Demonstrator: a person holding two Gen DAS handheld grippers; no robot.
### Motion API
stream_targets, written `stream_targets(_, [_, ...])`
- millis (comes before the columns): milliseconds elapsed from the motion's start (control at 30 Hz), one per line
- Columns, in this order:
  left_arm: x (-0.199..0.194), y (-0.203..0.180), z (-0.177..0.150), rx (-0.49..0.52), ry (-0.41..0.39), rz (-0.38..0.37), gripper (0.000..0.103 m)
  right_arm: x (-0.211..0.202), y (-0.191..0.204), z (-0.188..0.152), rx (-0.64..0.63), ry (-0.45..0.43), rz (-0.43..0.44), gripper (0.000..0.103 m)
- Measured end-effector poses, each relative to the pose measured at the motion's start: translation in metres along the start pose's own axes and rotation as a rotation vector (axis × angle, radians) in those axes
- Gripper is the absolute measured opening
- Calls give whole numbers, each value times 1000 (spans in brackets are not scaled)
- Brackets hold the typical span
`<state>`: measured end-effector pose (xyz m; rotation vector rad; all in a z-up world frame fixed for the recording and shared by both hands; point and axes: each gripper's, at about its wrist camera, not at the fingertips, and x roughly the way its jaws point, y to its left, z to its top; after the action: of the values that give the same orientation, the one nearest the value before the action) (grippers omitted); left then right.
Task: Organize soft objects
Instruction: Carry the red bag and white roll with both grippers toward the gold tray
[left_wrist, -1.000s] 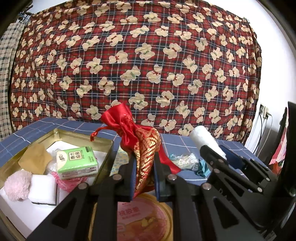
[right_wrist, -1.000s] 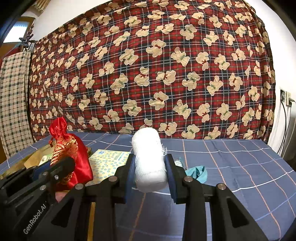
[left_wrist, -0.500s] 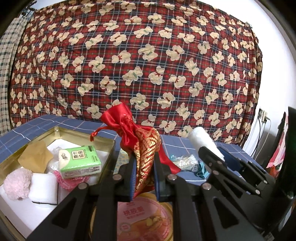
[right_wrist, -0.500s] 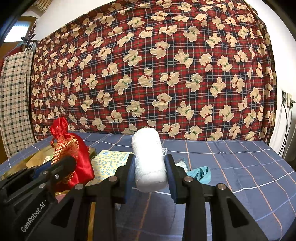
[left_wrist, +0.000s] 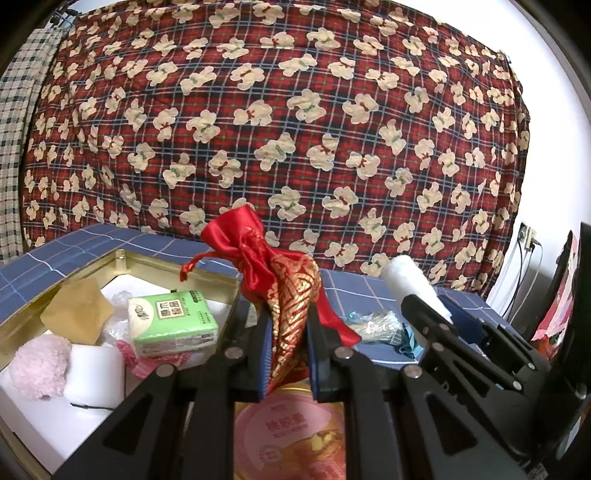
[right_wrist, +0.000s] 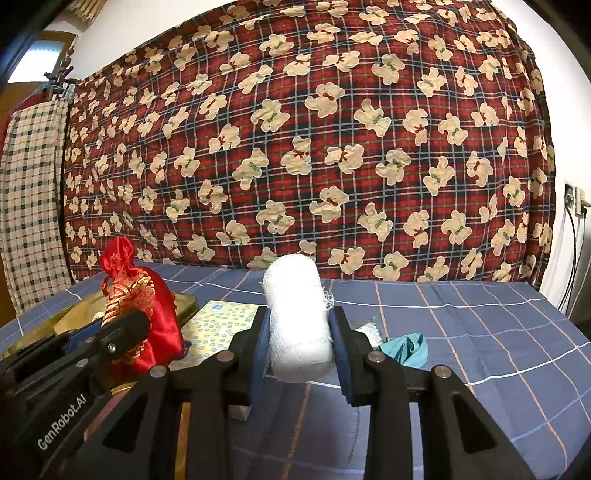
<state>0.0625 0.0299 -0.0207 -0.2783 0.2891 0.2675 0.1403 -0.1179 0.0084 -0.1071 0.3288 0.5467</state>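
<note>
My left gripper (left_wrist: 287, 326) is shut on a red and gold satin pouch (left_wrist: 280, 280), held upright above the table; the same red pouch (right_wrist: 142, 306) shows at the left of the right wrist view. A white gauze roll (right_wrist: 297, 321) stands pinched between the pads of my right gripper (right_wrist: 298, 345), and this gauze roll (left_wrist: 410, 282) also appears to the right in the left wrist view. A gold tin (left_wrist: 155, 260) on the left holds a green tissue pack (left_wrist: 170, 323), a pink pom-pom (left_wrist: 38, 365), a white block (left_wrist: 94, 374) and a tan cloth (left_wrist: 75, 315).
A round pink lid (left_wrist: 291, 428) lies below the left gripper. A teal cloth (right_wrist: 406, 347) and a clear packet (left_wrist: 373, 325) rest on the blue checked tablecloth (right_wrist: 461, 332). A dotted yellow booklet (right_wrist: 221, 325) lies beside the tin. A red bear-print blanket (right_wrist: 314, 147) hangs behind.
</note>
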Motion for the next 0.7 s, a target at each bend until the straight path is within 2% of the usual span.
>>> stream_targets(267, [-2, 4, 1, 2, 7, -8, 14, 2, 3, 0, 1, 0, 8, 35])
stream_targets(500, [-9, 5, 9, 22, 28, -37, 14, 14, 8, 2, 18, 31, 68, 35])
stream_targets(700, [-24, 23, 20, 10, 37, -38, 14, 14, 24, 18, 26, 34, 132, 35])
